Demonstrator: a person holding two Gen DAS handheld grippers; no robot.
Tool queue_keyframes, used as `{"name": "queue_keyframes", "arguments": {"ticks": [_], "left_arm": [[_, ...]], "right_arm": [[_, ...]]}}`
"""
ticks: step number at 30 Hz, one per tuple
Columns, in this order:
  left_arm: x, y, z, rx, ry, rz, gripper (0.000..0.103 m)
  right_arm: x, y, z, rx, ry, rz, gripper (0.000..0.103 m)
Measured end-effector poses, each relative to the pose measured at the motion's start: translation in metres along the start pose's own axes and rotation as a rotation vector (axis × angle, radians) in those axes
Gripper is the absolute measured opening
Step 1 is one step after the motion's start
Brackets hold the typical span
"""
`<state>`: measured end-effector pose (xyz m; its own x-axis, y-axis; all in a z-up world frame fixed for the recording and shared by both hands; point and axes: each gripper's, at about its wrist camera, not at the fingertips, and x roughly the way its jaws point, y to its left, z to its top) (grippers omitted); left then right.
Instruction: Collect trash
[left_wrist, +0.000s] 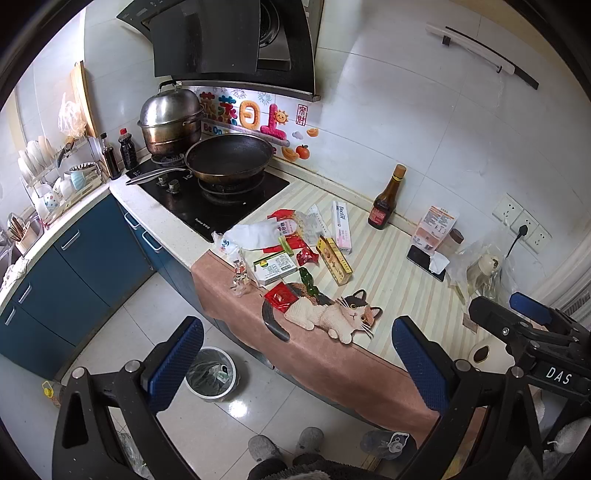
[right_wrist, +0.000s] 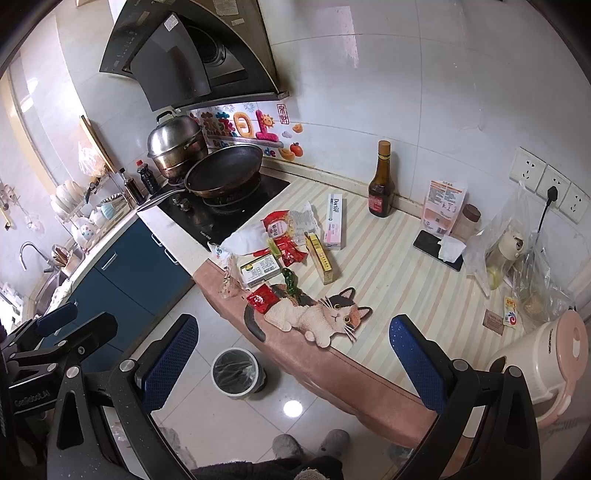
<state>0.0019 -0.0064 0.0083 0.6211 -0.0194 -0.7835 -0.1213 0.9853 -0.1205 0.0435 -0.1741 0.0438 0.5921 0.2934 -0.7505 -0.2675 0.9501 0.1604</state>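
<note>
Both sets of fingers are spread wide and holding nothing. The wrapper pile sits on the tabletop ahead and a bit left of both — left gripper looks nearer, right gripper just beside it. The bin is on the floor below.

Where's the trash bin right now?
The bin stands on the floor below the counter's edge, low-centre in both views, near the blue cabinets.
</note>
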Motion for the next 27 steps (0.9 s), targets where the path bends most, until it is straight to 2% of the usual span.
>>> {"name": "queue_keyframes", "arguments": {"ticks": [15, 18, 22, 27], "left_arm": [[0.001, 0.002, -0.001, -0.001, -0.004, 0.002, 0.103], [0.008, -0.004, 0.004, 0.008, -0.025, 0.073, 0.103], [0.025, 0.009, 0.005, 0.01, -0.046, 0.191, 0.103], [0.073, 0.037, 0.007, 0.023, -0.035, 0.304, 0.103]], "right_arm": [[-0.001, 0.001, -0.001, 0.006, -0.001, -0.003, 0.103], [0.003, 0.001, -0.002, 0.026, 0.004, -0.012, 0.103], [0.017, -0.003, -0.004, 0.07, 0.008, -0.045, 0.103], [0.053, -0.02, -0.01, 0.149, 0.002, -0.123, 0.103]]}}
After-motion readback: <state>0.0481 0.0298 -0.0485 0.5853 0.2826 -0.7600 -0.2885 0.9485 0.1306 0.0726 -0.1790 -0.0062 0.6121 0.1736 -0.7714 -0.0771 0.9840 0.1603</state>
